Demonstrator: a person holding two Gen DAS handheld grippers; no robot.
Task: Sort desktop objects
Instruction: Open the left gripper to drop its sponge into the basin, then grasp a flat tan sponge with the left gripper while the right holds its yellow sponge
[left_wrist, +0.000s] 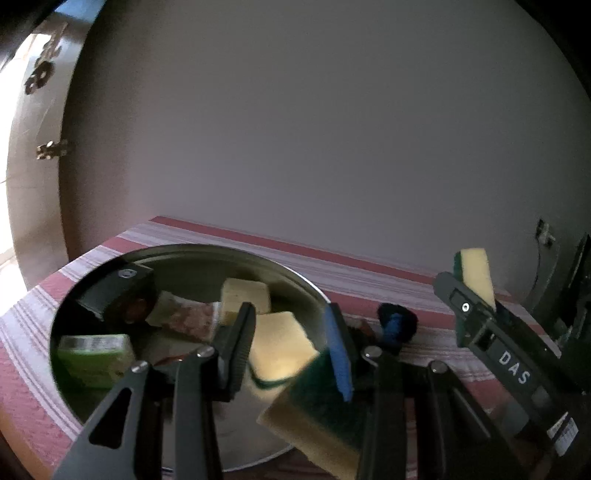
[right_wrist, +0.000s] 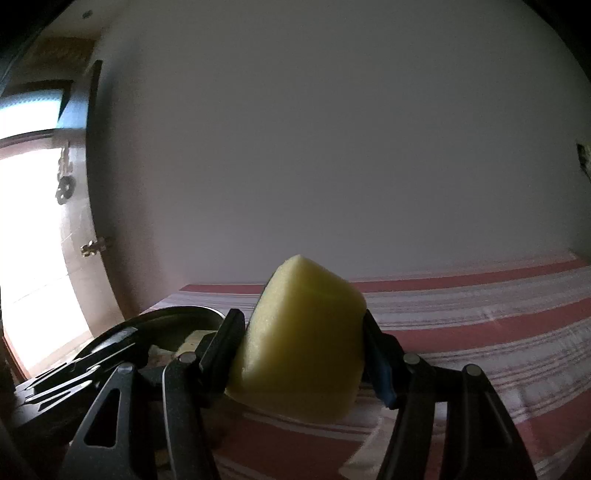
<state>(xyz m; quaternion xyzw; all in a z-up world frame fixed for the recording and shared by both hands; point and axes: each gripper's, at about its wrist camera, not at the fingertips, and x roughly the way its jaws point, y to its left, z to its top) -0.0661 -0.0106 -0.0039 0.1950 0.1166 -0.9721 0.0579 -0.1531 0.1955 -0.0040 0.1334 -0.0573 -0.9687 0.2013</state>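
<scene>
A round metal bowl sits on the red-and-white striped cloth. In it lie yellow sponges, a green box and a dark box. My left gripper hangs open over the bowl; a yellow-and-green sponge lies tilted across the bowl's near rim just under its right finger. My right gripper is shut on a yellow sponge above the cloth; it shows in the left wrist view at right. The bowl's rim lies to its left.
A dark blue-and-black object lies on the cloth right of the bowl. A plain wall stands behind the table. A brown door with a bright opening is at far left. The striped cloth stretches to the right.
</scene>
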